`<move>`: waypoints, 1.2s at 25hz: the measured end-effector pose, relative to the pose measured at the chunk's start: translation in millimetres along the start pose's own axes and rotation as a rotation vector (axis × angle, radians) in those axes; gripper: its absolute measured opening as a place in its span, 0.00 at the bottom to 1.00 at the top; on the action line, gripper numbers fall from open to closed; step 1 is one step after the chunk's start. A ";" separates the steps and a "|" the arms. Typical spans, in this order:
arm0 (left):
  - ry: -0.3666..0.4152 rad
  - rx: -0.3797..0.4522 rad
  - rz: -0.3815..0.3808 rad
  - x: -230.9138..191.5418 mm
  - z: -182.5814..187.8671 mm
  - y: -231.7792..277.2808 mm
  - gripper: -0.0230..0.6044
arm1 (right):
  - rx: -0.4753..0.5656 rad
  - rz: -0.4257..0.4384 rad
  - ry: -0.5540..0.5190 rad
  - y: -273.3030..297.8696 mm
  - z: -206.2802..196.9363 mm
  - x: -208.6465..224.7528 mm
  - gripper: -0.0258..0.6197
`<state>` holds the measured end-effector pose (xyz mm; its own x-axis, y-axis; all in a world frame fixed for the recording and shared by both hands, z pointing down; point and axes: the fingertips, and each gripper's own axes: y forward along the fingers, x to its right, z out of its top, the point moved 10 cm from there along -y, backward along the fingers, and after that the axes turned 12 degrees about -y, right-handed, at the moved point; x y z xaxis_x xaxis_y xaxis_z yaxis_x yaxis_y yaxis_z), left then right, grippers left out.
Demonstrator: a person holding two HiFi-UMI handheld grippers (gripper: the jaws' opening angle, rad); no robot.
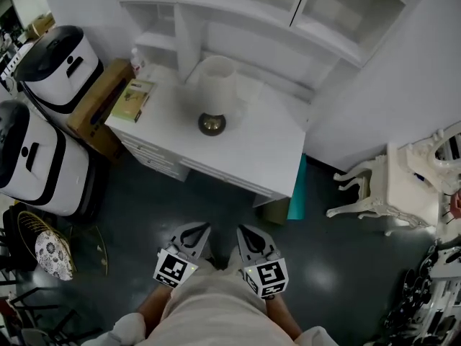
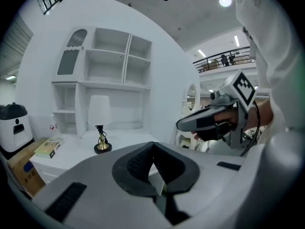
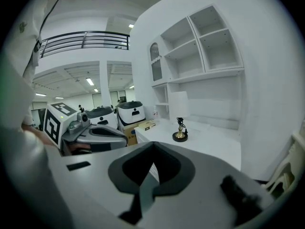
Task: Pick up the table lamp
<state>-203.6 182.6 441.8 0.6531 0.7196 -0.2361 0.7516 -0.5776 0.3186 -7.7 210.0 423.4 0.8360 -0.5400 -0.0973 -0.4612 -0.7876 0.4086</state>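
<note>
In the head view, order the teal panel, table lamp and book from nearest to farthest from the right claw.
1. teal panel, against the right end of the desk, closest to the right claw.
2. table lamp, mid-desk.
3. book, at the desk's left end.

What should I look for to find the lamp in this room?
Find the white desk under the white shelves. The table lamp stands mid-desk, right of the book. Only it has a white shade over a round brass base.
</note>
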 end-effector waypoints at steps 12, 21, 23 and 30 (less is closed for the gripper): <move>-0.037 -0.029 0.031 -41.2 8.2 50.1 0.05 | -0.039 -0.036 0.046 36.0 -8.6 45.6 0.06; -0.127 0.071 0.033 -55.2 51.0 116.0 0.05 | 0.006 0.021 -0.011 84.8 16.2 125.8 0.06; -0.142 0.095 0.050 -60.1 60.1 130.7 0.05 | 0.019 0.028 -0.014 93.1 19.9 144.1 0.06; -0.218 0.142 0.081 -69.1 79.6 179.0 0.05 | 0.020 0.078 -0.017 115.2 16.5 194.7 0.06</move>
<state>-106.7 -1.2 442.0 0.7045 0.5778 -0.4121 0.6916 -0.6892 0.2159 97.0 9.2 436.5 0.7922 -0.6048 -0.0809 -0.5309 -0.7485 0.3973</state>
